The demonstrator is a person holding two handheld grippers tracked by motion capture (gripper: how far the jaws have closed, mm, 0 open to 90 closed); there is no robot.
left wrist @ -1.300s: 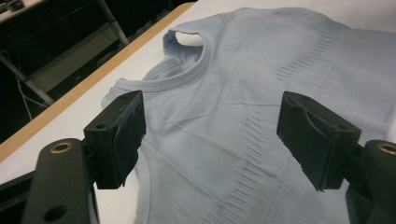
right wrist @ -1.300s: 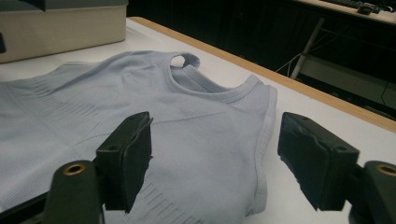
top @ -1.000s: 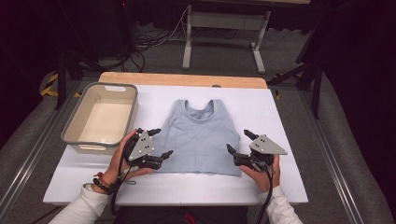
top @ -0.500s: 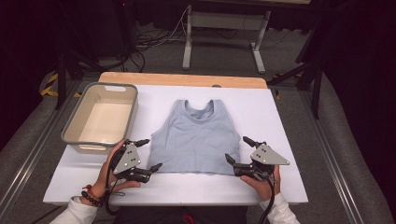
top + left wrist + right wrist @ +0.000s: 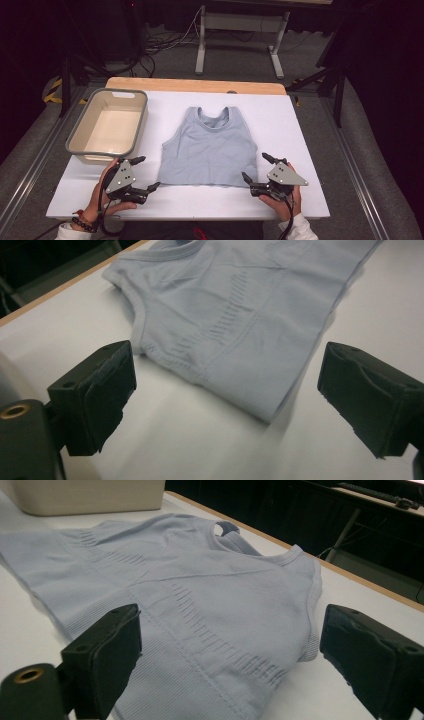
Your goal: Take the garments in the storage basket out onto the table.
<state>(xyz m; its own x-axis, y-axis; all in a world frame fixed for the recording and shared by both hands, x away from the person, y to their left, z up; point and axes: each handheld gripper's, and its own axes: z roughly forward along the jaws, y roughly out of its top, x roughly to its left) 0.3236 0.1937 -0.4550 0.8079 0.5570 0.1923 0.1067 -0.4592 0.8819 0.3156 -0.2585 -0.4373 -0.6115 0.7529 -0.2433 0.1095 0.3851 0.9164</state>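
While both jaws have just been opening wide and empty, the tank top [image 5: 210, 147] lies flat between the left hand-held gripper [image 5: 146, 174] and right hand-held gripper [image 5: 256, 167]; likely next: pinch the hem corners to fold

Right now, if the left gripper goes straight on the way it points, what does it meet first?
Most likely the near bottom corner of the light blue tank top, lying flat ahead of the open left gripper; depth is uncertain.

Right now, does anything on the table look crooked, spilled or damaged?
Nothing stands out. The grey tank top lies flat and straight on the white table, and the tub sits upright beside it.
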